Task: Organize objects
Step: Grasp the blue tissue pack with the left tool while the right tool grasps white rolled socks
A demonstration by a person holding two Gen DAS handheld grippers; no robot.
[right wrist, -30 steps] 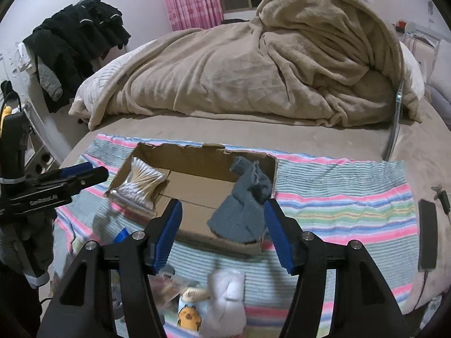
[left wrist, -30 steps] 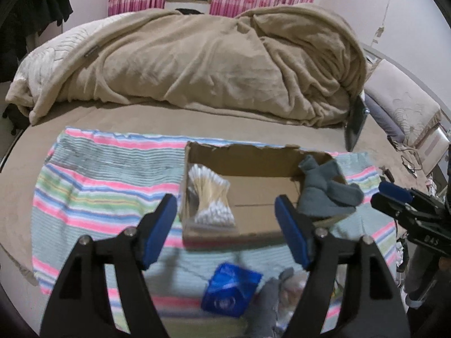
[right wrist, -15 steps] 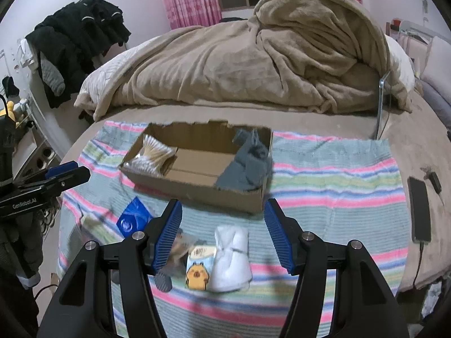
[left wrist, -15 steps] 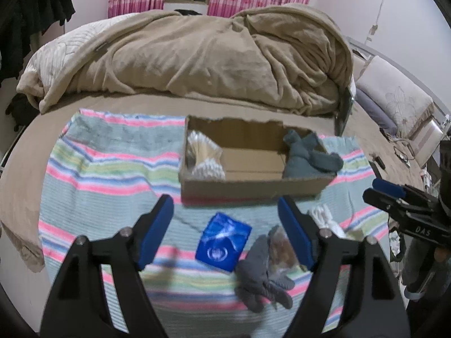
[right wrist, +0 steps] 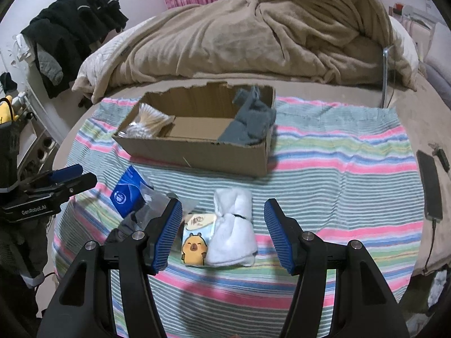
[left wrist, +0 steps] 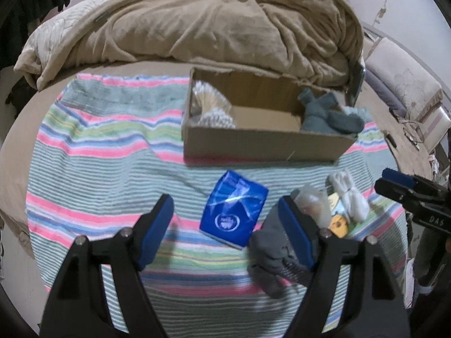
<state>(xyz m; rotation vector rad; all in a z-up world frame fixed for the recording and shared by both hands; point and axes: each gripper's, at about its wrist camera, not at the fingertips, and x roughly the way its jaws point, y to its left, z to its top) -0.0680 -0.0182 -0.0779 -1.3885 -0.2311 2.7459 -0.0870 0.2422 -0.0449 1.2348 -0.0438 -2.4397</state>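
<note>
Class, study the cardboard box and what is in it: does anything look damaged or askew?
Yes. The cardboard box has a torn, ragged back wall, lower at its left end. The grey sock inside is slumped over the right wall rather than lying flat. The cotton swabs sit neatly in the left end.

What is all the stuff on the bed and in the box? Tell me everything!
cardboard box: 1, brown, on the striped blanket
cotton swabs: 1 bag, left end of box
grey socks: 1 bundle, right end of box
blue packet: 1, in front of box
white socks: 1 bundle, in front of box
capybara packet: 1, yellow and blue, beside white socks
dark grey sock: near edge
phone: 1, black, right of blanket
striped blanket: 1
beige duvet: 1, behind
left tongs: open
right tongs: open
</note>
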